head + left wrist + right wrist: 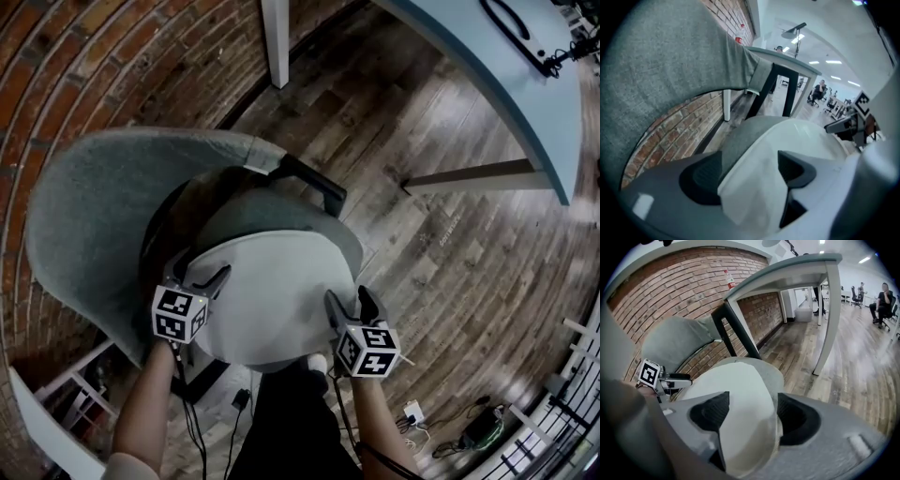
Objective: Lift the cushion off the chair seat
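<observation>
A round white cushion [272, 291] lies on the grey seat [272, 211] of a chair with a curved grey-green back [94, 216]. My left gripper [199, 270] is at the cushion's left rim, its jaws standing wide. In the left gripper view the cushion's edge [754, 187] lies between the open jaws of that gripper [750, 173]. My right gripper [349, 302] is at the cushion's near right rim. In the right gripper view the cushion [736, 385] runs between the spread jaws of that gripper [750, 416]. Neither pair of pads presses on the fabric.
A pale blue table [506, 66] stands at the upper right, with a white leg [277, 42] near the brick wall [112, 56]. Cables and a plug [412, 412] lie on the wooden floor. The person's shoe [319, 364] is just below the cushion. A white rack [56, 394] stands at the lower left.
</observation>
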A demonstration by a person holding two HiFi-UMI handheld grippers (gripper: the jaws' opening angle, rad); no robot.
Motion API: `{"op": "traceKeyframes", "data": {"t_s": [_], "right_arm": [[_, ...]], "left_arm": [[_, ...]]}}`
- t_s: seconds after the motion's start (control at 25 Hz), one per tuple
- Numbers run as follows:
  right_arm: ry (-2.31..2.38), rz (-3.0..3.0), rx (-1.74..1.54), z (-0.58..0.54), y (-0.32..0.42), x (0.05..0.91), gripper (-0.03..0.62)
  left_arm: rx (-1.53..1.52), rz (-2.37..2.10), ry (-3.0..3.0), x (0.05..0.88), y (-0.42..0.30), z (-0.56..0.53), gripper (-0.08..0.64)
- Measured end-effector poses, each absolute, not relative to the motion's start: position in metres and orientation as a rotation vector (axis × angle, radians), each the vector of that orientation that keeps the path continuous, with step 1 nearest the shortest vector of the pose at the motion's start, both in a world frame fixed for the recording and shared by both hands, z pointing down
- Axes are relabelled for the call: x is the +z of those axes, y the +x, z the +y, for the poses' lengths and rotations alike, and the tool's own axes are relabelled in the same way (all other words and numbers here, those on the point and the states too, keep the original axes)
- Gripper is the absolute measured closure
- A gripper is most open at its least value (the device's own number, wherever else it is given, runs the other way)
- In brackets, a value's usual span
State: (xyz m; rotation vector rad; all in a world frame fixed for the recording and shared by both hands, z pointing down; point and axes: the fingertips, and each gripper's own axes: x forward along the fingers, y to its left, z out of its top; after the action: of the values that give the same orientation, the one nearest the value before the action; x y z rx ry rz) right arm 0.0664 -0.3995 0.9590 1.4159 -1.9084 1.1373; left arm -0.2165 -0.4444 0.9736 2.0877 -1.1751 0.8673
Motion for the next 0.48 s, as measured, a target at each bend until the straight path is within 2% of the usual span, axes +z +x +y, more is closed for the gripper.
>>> {"op": "traceKeyframes", "data": {"t_s": [0.16, 0.48], "right_arm": [[1.396, -1.899, 1.163, -0.398, 0.065, 0.969, 0.272], [1.340, -1.896, 1.214, -0.394, 0.058, 0.979, 0.273]], "left_arm": [[0.879, -1.134, 2.064, 0.989, -0.219, -0.446, 0.190], [0.886, -1.065, 2.045, 1.002, -0.216, -0.444, 0.190]]}}
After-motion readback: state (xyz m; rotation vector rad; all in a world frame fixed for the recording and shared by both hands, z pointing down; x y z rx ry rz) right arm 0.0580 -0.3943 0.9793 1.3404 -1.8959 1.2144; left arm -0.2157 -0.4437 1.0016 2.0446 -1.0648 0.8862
